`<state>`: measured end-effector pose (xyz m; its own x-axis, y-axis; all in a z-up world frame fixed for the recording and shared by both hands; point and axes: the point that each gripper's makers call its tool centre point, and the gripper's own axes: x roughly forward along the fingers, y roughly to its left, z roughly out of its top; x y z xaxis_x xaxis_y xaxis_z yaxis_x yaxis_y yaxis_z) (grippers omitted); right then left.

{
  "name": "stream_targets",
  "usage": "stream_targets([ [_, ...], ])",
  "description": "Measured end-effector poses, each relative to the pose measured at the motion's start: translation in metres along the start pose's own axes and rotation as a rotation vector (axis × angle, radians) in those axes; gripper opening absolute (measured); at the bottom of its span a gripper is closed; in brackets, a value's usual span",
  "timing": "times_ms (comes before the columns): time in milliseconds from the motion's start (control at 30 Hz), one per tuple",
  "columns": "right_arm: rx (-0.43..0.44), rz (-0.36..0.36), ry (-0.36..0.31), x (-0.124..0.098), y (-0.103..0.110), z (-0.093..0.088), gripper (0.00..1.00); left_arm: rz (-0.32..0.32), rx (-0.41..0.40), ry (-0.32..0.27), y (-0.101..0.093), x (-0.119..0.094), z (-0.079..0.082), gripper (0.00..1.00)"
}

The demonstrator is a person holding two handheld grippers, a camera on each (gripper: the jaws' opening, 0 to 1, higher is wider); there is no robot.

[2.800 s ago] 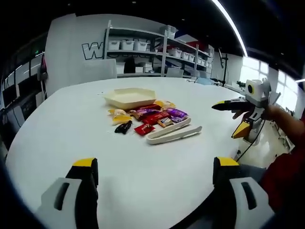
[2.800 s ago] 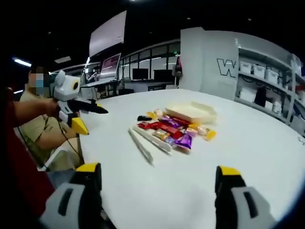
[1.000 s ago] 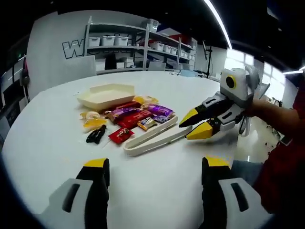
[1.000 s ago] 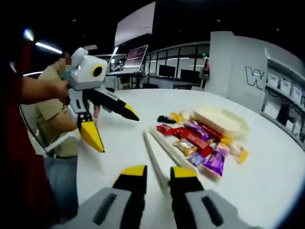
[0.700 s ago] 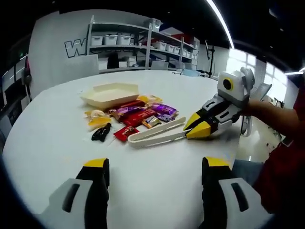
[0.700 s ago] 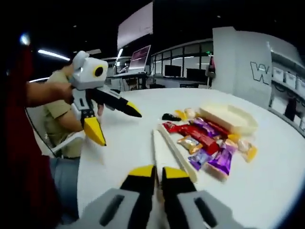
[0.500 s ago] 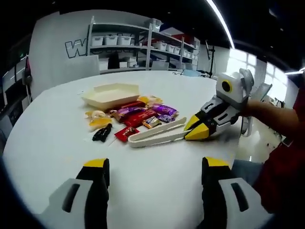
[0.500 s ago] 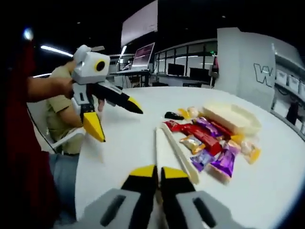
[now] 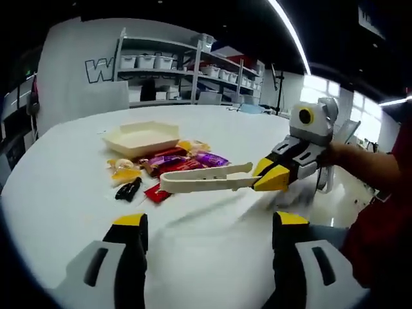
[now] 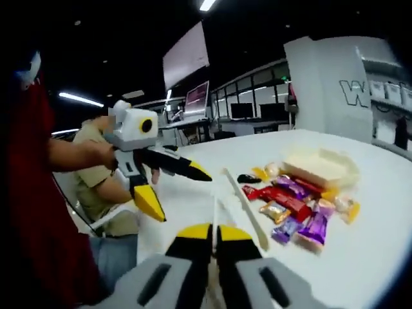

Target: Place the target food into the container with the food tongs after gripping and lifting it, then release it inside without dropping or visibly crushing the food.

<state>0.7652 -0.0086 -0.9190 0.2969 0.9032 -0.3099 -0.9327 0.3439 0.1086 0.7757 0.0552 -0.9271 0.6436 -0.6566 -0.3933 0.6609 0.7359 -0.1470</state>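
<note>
1. Broadly, round white table (image 9: 77,167) carrying everything; grey wall behind with large white letter "W" (image 9: 96,67), rest of the word cut off by metal shelving with white bins (image 9: 161,61).
2. Seated person in a tan shirt (image 10: 96,187) beyond the table edge in the right gripper view; dark monitors on desks further back.
3. Left gripper (image 9: 203,232) low in its own view, yellow-tipped jaws wide apart over bare tabletop, nothing between them; seen from the right gripper view (image 10: 174,187), likewise spread.
4. Right gripper (image 9: 267,177), jaws pressed together on the handle end of the cream plastic food tongs (image 9: 203,179), lifted off the table with a blurred shadow beneath; in its own view (image 10: 212,233), tong arms (image 10: 248,212) running forward from between the closed yellow tips.
5. Shallow cream hexagonal container (image 9: 140,137) resting behind the sweets.
6. Heap of wrapped sweets (image 9: 174,161) in red, purple and yellow foil between tongs and container; printing too small to read.
7. Small black wrapped piece (image 9: 127,189) apart at the heap's near side, beside a red packet (image 9: 154,192).
</note>
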Motion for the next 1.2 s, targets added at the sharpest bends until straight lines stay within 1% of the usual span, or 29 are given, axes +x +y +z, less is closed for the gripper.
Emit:
stream_targets([
  [33,0.002,0.003,-0.012,-0.001,0.002,0.004,0.0,-0.015,-0.022,-0.014,-0.002,0.0,0.002,0.77],
  [67,0.022,0.029,-0.038,-0.003,0.008,0.012,0.0,-0.032,-0.044,-0.028,-0.005,0.0,0.005,0.78],
  [133,0.022,0.059,-0.079,-0.006,0.017,0.023,0.0,-0.053,-0.066,-0.058,-0.007,0.001,0.01,0.78],
  [167,0.017,0.064,-0.081,-0.008,0.02,0.025,0.0,-0.06,-0.076,-0.08,-0.008,0.001,0.014,0.79],
  [200,0.021,0.084,-0.092,-0.009,0.026,0.03,0.0,-0.08,-0.093,-0.101,-0.011,0.0,0.018,0.79],
  [233,0.025,0.094,-0.095,-0.01,0.028,0.032,0.0,-0.125,-0.121,-0.147,-0.018,-0.002,0.027,0.79],
  [267,0.03,0.106,-0.105,-0.01,0.032,0.035,0.0,-0.157,-0.148,-0.181,-0.022,-0.003,0.033,0.79],
  [300,0.042,0.14,-0.125,-0.011,0.039,0.041,0.0,-0.19,-0.166,-0.202,-0.027,-0.006,0.037,0.79],
  [333,0.051,0.156,-0.14,-0.012,0.043,0.045,0.0,-0.247,-0.188,-0.23,-0.035,-0.009,0.043,0.79],
  [367,0.082,0.176,-0.168,-0.014,0.047,0.052,0.0,-0.283,-0.205,-0.25,-0.041,-0.011,0.048,0.8],
  [400,0.093,0.184,-0.171,-0.015,0.048,0.054,0.0,-0.286,-0.211,-0.258,-0.042,-0.011,0.05,0.83],
  [433,0.098,0.206,-0.188,-0.018,0.053,0.061,0.0,-0.303,-0.209,-0.287,-0.045,-0.013,0.057,0.84],
  [467,0.104,0.219,-0.198,-0.02,0.056,0.064,0.0,-0.331,-0.216,-0.319,-0.05,-0.016,0.064,0.85],
  [500,0.107,0.238,-0.204,-0.022,0.06,0.068,0.0,-0.353,-0.224,-0.336,-0.054,-0.018,0.068,0.83],
  [533,0.112,0.252,-0.212,-0.023,0.063,0.071,0.0,-0.39,-0.255,-0.354,-0.059,-0.022,0.074,0.82],
  [567,0.127,0.272,-0.224,-0.025,0.067,0.076,0.0,-0.414,-0.28,-0.362,-0.062,-0.023,0.078,0.81],
  [600,0.131,0.283,-0.222,-0.027,0.07,0.078,0.0,-0.442,-0.298,-0.366,-0.066,-0.025,0.081,0.79],
  [633,0.124,0.287,-0.224,-0.028,0.072,0.08,0.0,-0.463,-0.304,-0.378,-0.069,-0.027,0.085,0.78],
  [767,0.132,0.335,-0.233,-0.032,0.081,0.089,0.0,-0.473,-0.291,-0.388,-0.075,-0.026,0.093,0.79],
  [867,0.14,0.364,-0.224,-0.033,0.087,0.091,0.0,-0.501,-0.301,-0.383,-0.082,-0.027,0.098,0.8],
  [933,0.144,0.376,-0.191,-0.032,0.09,0.088,0.0,-0.52,-0.3,-0.389,-0.087,-0.03,0.102,0.79],
  [1000,0.141,0.39,-0.17,-0.033,0.093,0.086,0.0,-0.535,-0.296,-0.378,-0.092,-0.031,0.104,0.79],
  [1067,0.13,0.408,-0.146,-0.033,0.098,0.085,0.0,-0.543,-0.282,-0.379,-0.096,-0.032,0.108,0.79],
  [1200,0.114,0.423,-0.149,-0.036,0.1,0.091,0.0,-0.566,-0.281,-0.377,-0.101,-0.033,0.112,0.78],
])
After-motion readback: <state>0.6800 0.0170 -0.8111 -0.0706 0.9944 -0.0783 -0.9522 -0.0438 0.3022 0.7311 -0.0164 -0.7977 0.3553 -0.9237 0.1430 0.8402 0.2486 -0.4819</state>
